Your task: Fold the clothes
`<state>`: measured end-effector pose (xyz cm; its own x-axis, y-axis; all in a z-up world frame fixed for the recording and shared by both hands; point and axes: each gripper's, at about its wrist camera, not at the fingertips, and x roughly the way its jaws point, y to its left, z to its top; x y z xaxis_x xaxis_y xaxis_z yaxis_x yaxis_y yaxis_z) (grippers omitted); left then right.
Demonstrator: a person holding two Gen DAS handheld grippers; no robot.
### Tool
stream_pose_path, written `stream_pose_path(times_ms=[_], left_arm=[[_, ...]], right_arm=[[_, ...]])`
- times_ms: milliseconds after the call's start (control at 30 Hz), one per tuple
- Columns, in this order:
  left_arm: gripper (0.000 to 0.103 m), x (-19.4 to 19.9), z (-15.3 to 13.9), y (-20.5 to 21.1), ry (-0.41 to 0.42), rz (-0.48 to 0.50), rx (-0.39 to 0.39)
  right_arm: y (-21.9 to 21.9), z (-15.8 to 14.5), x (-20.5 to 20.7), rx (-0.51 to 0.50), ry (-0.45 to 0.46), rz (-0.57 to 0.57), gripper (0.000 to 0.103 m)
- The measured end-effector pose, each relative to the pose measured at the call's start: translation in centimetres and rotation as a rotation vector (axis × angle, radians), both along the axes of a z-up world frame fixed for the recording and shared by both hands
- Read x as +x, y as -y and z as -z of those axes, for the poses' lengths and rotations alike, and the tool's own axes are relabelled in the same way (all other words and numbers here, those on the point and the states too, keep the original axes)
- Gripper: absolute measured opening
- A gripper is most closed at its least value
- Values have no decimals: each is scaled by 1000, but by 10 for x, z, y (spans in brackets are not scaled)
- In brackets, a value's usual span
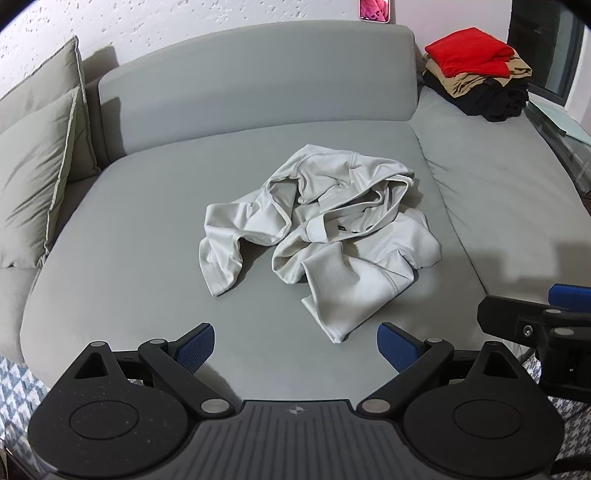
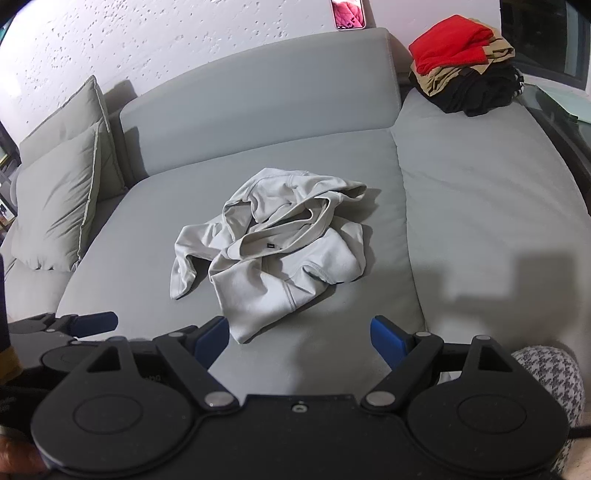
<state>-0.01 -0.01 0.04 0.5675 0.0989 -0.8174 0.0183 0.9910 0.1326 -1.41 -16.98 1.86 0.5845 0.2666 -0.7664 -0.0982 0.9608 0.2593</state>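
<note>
Two wrist views over a grey sofa seat (image 1: 147, 229), both angled downward. A crumpled light grey garment (image 1: 321, 236) lies near the middle of the seat cushion, well clear of its left edge and a little nearer the seam that divides it from the right-hand cushion (image 1: 498, 192). The garment is bunched, with a hood-like opening (image 1: 354, 184) toward the backrest (image 1: 258, 81) and a loose end trailing toward the front edge; a small dark label (image 2: 270, 245) shows near its centre.

The left gripper (image 1: 295, 345) hovers above the front edge of the seat, its jaws spread wide with nothing between them; the blue pads (image 1: 195, 345) stand either side of bare cushion, just short of the garment's trailing end. The right gripper (image 2: 298, 338) hovers likewise at the front edge, jaws wide apart and holding nothing; in its own view the garment's front end lies close to the left blue pad (image 2: 212, 338), though contact cannot be judged. Each gripper appears at the margin of the other's view.

At the far right corner of the sofa sits a stack of folded clothes (image 1: 476, 74): a red piece (image 1: 469, 48) on top, tan beneath, black at the bottom. Two grey pillows (image 1: 40, 166) lean at the left end. A speckled white wall (image 1: 166, 26) rises behind the backrest.
</note>
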Motion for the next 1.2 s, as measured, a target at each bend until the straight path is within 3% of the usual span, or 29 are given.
stream_pose_path(times_ms=[100,200,1200], left_arm=[[96,-1,-3,2,4,3,5],[96,1,-3,-5,-23,1,-48],[96,3,0,-9,-32,-6,-49]], right_arm=[[1,1,0,4,-3,-1,84],[2,1,1,8,-6,-3,85],[0,2,2,-5,-15,0,89]])
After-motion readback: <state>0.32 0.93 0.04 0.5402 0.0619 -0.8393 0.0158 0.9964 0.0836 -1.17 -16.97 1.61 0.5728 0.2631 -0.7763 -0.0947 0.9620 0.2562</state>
